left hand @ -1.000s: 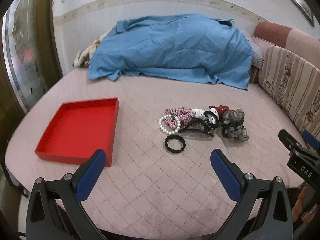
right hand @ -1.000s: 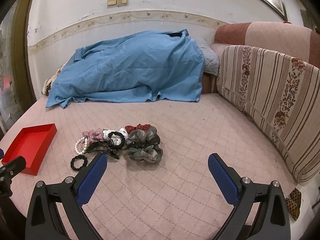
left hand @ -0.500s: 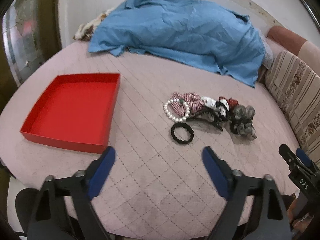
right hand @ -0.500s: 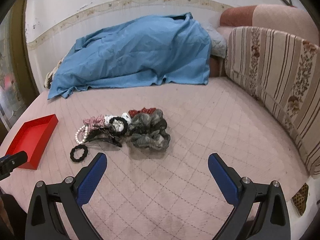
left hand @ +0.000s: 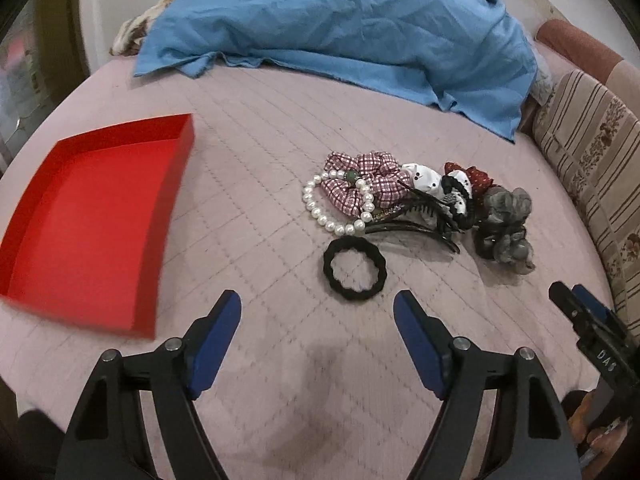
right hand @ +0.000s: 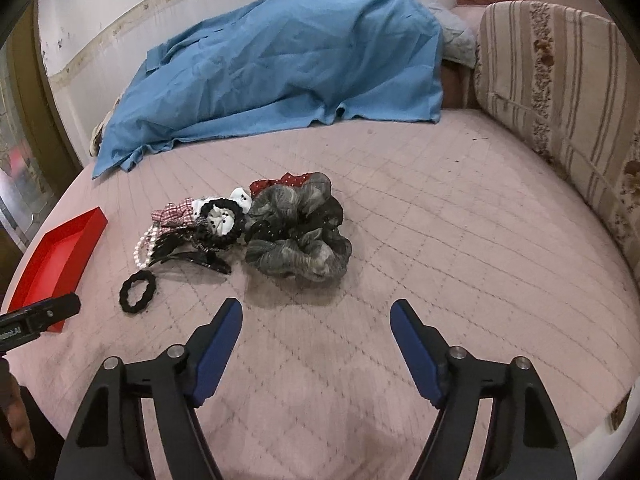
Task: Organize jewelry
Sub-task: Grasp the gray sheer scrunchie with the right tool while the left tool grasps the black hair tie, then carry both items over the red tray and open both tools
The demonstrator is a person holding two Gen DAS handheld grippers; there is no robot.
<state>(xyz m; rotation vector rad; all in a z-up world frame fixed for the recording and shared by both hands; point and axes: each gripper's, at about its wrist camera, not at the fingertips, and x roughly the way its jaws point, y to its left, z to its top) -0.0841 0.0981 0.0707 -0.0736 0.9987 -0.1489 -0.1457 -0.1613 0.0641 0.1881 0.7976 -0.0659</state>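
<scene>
Both hand-held grippers wide open, empty: left hand-held gripper (left hand: 318, 310) nearing black hair tie (left hand: 355, 268); tangled pearl bracelet (left hand: 334, 206) likely to drag neighbours; right hand-held gripper (right hand: 316, 318) idle.

Soft, even indoor light is seen; edges are bent by fisheye distortion, and the tray (left hand: 92, 216) is slightly motion-blurred.

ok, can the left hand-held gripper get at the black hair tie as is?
Probably yes: the left hand-held gripper is open, and the black hair tie lies alone just ahead, clear of the pearl bracelet.
</scene>
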